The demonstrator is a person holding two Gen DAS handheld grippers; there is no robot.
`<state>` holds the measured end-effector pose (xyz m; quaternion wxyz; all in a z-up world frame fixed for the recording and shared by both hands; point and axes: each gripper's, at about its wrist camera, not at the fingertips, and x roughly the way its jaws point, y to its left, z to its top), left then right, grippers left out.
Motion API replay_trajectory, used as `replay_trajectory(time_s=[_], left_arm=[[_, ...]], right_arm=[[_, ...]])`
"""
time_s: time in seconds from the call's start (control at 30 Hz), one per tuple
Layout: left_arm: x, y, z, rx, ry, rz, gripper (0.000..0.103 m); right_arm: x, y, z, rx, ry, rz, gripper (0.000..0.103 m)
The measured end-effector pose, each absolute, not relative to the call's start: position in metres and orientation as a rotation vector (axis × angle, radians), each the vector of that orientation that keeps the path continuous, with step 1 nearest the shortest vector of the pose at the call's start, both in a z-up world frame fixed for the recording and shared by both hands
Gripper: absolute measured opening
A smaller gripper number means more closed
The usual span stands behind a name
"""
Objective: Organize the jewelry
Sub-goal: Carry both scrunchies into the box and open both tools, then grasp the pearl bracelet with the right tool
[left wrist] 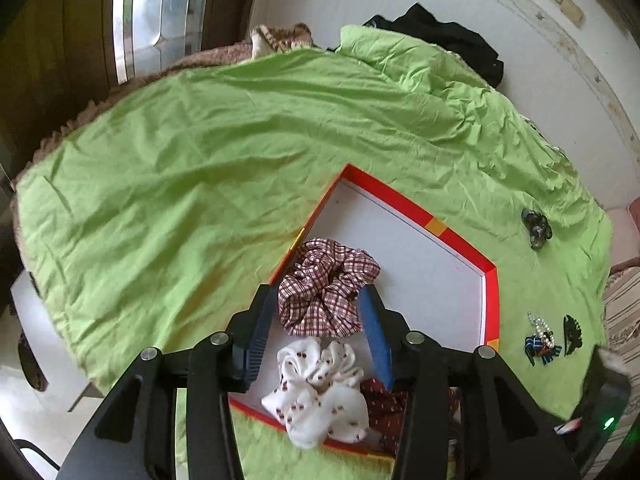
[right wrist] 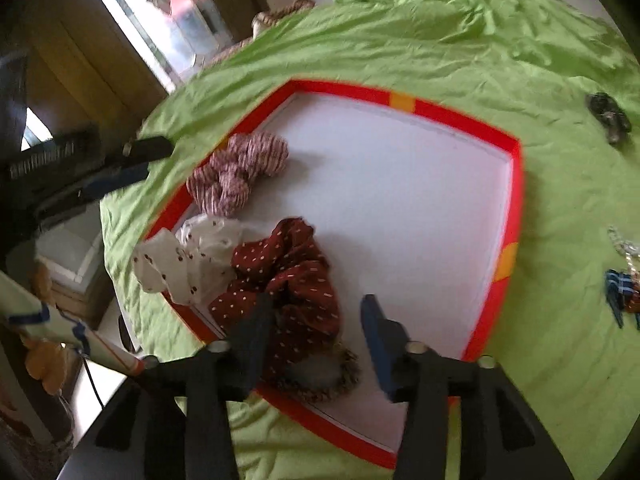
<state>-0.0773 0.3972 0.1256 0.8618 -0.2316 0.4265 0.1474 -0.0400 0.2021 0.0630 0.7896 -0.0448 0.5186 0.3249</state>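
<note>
Red-rimmed tray (right wrist: 448, 114), white inside, lies on the green bedsheet (left wrist: 200, 152); all places below are relative to the tray.

Left edge, inside: checked scrunchie (left wrist: 326, 288), then white spotted scrunchie (left wrist: 320, 388) draped partly over the near-left rim, then maroon dotted scrunchie (right wrist: 288, 276) beside it. A brown-trimmed piece (right wrist: 324, 376) sits at the near rim; what it is I cannot tell.

Left gripper (left wrist: 318, 332): fingers partly apart, straddling the checked scrunchie, pads not pressing it.
Right gripper (right wrist: 316, 344): fingers partly apart over the maroon scrunchie, nothing clamped.

Right of the tray, on the sheet: dark claw clip (left wrist: 537, 229) far side; pearl strand (left wrist: 542, 330), blue clip (left wrist: 538, 350) and black clip (left wrist: 572, 334) near side.

Judgement: scrunchies are soft and light, so pinch a fold anywhere. Clips are stiff and small; grip across the body. Pearls are slippery; take them at a bunched part.
</note>
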Motion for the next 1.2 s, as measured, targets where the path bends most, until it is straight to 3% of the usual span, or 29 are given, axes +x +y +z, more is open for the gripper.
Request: replay_trajectory(time_s=[0.5, 0.73, 1.2], left_arm=[[-0.107, 0.287, 0.159, -0.28, 0.859, 0.226, 0.066], [-0.101, 0.214, 0.134, -0.223, 0.957, 0.119, 0.066], [-0.073, 0.112, 0.116, -0.1, 1.038, -0.004, 0.066]], right_arm=[[-0.08, 0.022, 0.08, -0.012, 1.012, 0.426, 0.06], [-0.1, -0.078, 0.067, 0.147, 1.008, 0.25, 0.06], [-0.115, -0.183, 0.036, 0.321, 1.01, 0.115, 0.062]])
